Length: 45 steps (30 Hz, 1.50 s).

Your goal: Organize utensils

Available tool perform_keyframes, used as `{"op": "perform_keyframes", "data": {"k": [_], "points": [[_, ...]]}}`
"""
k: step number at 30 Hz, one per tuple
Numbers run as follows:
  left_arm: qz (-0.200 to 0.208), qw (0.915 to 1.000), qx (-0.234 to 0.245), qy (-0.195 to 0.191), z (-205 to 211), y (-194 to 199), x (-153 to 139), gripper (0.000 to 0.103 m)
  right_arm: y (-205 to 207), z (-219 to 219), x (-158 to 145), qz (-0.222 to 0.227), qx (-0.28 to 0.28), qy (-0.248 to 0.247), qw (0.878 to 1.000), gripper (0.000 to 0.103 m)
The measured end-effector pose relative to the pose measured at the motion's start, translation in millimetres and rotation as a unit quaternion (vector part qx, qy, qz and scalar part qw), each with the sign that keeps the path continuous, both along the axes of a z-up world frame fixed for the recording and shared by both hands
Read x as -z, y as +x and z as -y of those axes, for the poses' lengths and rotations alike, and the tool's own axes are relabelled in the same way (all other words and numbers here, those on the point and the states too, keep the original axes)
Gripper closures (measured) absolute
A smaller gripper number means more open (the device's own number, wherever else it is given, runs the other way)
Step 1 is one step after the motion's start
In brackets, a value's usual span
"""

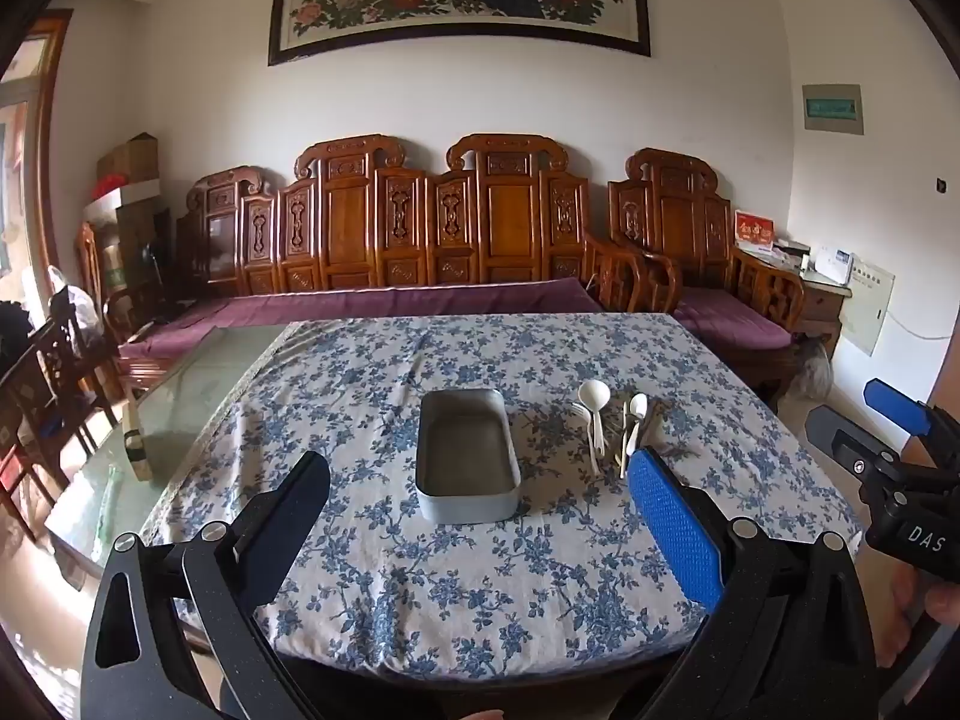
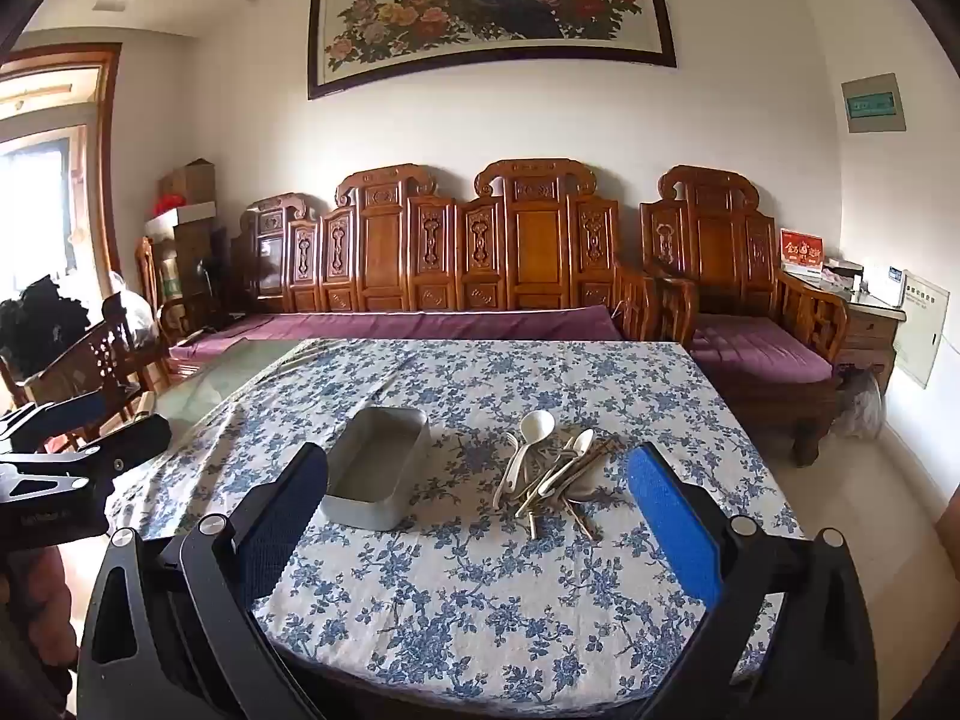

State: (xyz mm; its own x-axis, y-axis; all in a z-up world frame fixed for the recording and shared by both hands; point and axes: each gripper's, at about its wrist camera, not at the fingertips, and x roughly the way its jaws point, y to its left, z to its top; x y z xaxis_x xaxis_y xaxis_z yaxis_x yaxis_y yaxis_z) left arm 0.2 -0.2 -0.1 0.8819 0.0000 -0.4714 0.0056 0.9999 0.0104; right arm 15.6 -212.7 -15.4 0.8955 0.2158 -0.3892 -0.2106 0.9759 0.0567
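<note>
The bench (image 1: pixel 372 576) is covered with a white cloth printed with blue flowers. On the left, the left hand-held gripper (image 1: pixel 480 498) is held over the near edge of the bench, its jaws spread wide apart with nothing between them; it is tilted slightly downward. Ahead of it, framed almost centrally between its two fingers, a grey rectangular tin (image 1: pixel 468 456) is seen lying on the cloth, open at the top and with nothing in it. The tin is well apart from the fingertips.

Just to the right of the tin, a loose pile of utensils (image 1: pixel 618 426) is seen: a white ladle-like spoon (image 1: pixel 594 396), a smaller white spoon (image 1: pixel 637 405), a white fork and several thin sticks, all overlapping. In the left wrist view the pile lies just beyond the tip of the blue-padded finger (image 1: pixel 672 534).

Further right, the right hand-held gripper (image 2: pixel 477 495) is also held open wide and empty above the near edge. In its own view the pile of utensils (image 2: pixel 552 474) is placed ahead between its fingers, while the tin (image 2: pixel 378 474) is partly hidden behind the tip of the dark left finger (image 2: pixel 282 516). Neither object is touched.
</note>
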Motion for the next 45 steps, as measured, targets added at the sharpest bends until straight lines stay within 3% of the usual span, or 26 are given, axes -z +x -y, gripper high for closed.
{"op": "perform_keyframes", "data": {"k": [45], "points": [[0.006, 1.0000, 0.003, 0.001, -0.2, -4.5, -4.4, 0.007, -1.6, 1.2, -1.1, 0.001, 0.000, 0.005, 1.000, 0.002]]}}
